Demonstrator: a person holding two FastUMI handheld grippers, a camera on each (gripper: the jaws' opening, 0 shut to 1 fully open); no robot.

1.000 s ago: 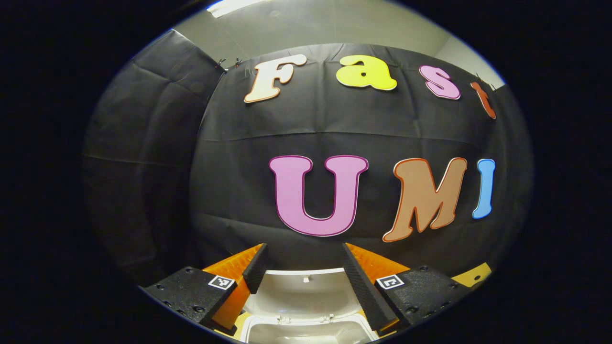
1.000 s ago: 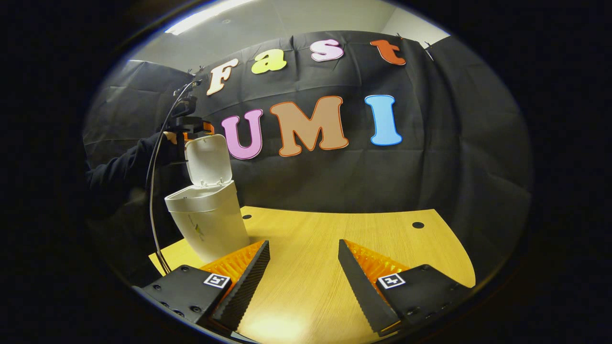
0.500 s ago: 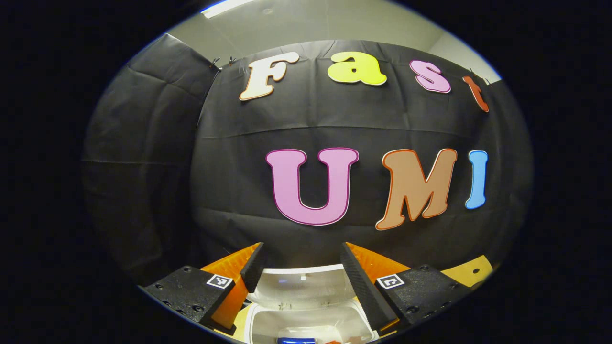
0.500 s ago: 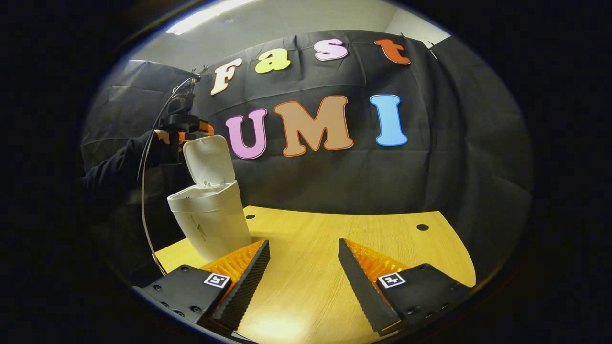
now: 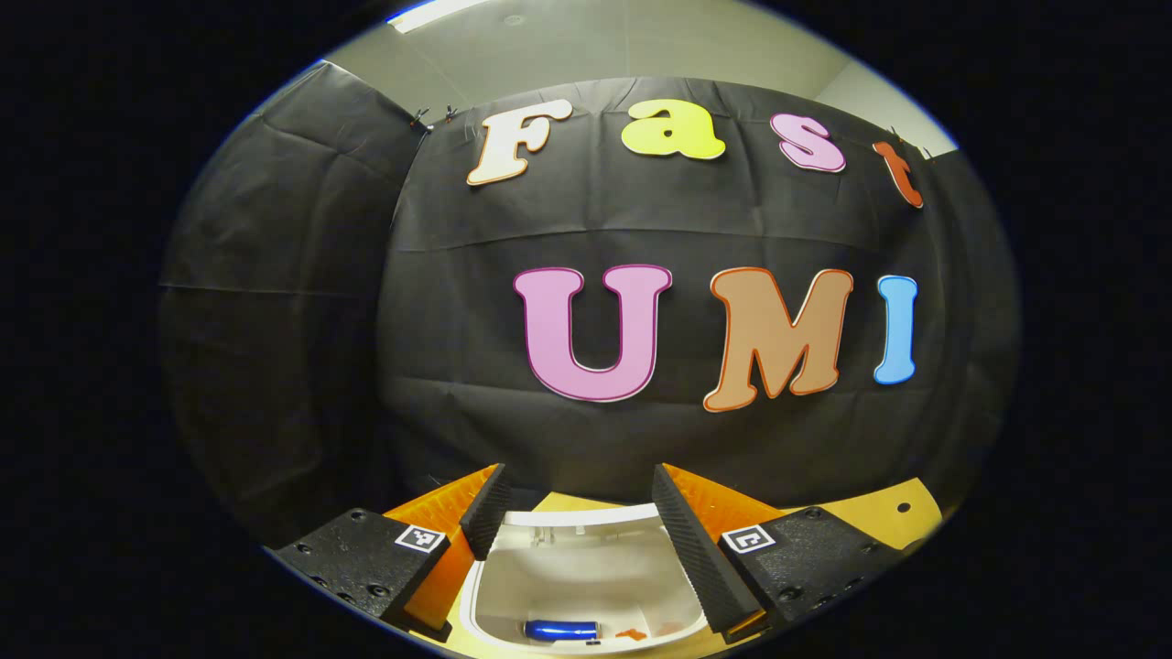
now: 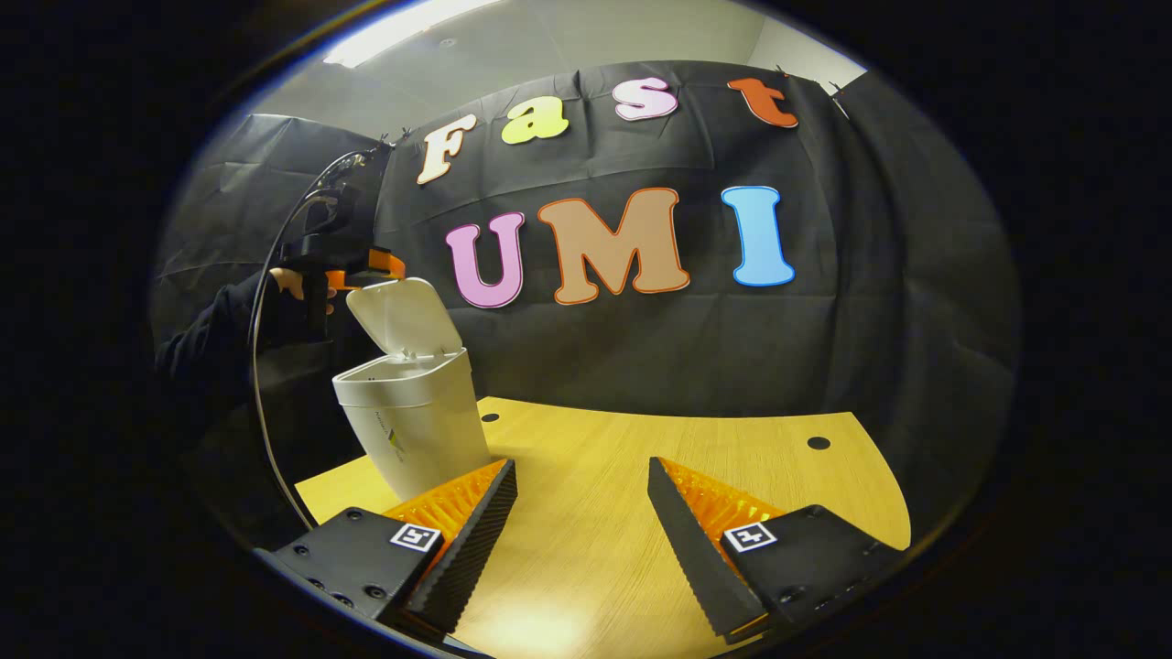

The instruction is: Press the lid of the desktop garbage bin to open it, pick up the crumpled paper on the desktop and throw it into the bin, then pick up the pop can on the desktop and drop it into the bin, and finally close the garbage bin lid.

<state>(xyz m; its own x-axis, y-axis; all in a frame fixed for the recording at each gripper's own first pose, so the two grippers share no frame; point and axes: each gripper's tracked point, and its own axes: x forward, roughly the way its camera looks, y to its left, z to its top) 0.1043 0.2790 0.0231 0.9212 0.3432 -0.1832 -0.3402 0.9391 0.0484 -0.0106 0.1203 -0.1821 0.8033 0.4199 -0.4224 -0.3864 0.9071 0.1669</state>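
Note:
The white desktop bin (image 6: 417,430) stands at the table's left end, and its lid (image 6: 403,316) leans partway down over the opening. My left gripper (image 6: 352,265), held by a hand (image 6: 288,284), sits at the lid's top edge. In the left gripper view that gripper (image 5: 577,499) is open, its fingers on either side of the lid's rim (image 5: 586,518). Below, a blue pop can (image 5: 560,630) shows in the white hollow. My right gripper (image 6: 581,485) hangs open over the bare tabletop, holding nothing.
The wooden table (image 6: 696,476) has small round holes near its back edge. A cable (image 6: 261,403) hangs from the left gripper down past the bin. The person's dark sleeve (image 6: 201,348) reaches in from the left. Black cloth walls close the booth.
The lid has tipped from near upright toward the bin's opening, and the left gripper has followed its top edge down. The right gripper has barely shifted.

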